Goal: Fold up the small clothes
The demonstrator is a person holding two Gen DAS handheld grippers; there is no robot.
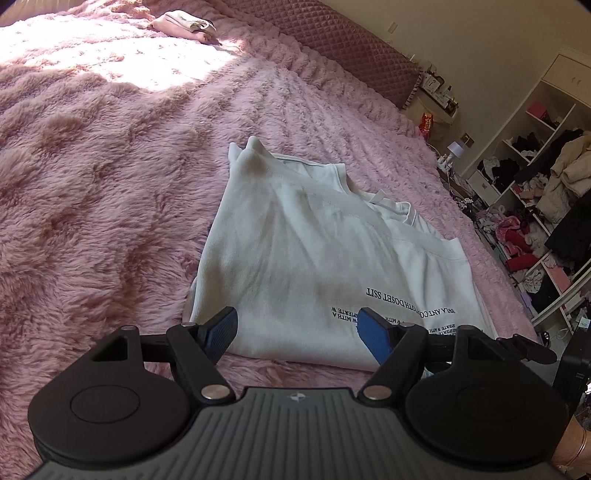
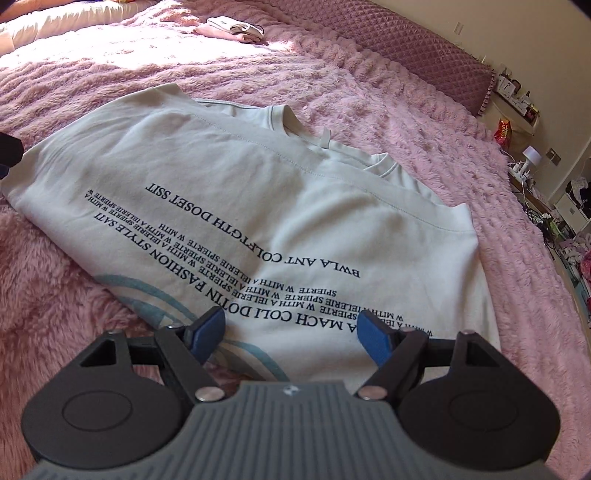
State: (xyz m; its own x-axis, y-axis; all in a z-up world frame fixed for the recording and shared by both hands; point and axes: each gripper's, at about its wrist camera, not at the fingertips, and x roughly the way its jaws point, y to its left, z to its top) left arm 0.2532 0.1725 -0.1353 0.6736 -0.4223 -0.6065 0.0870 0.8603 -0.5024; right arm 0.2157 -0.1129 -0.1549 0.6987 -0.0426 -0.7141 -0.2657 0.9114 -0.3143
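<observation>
Home bedroom: wide bed (image 1: 110, 155) under fluffy pink blanket, quilted mauve headboard (image 1: 362, 44) along far edge, folded clothes pile (image 1: 184, 24) near far corner; beside bed, small white lamp (image 1: 457, 148), open white wardrobe shelves (image 1: 535, 155) crammed with clothes, wall sockets on cream wall

Open pink blanket (image 1: 92, 184) lies free all around the white shirt (image 2: 258, 206); only a small folded pile (image 1: 184, 24) sits far off.
</observation>
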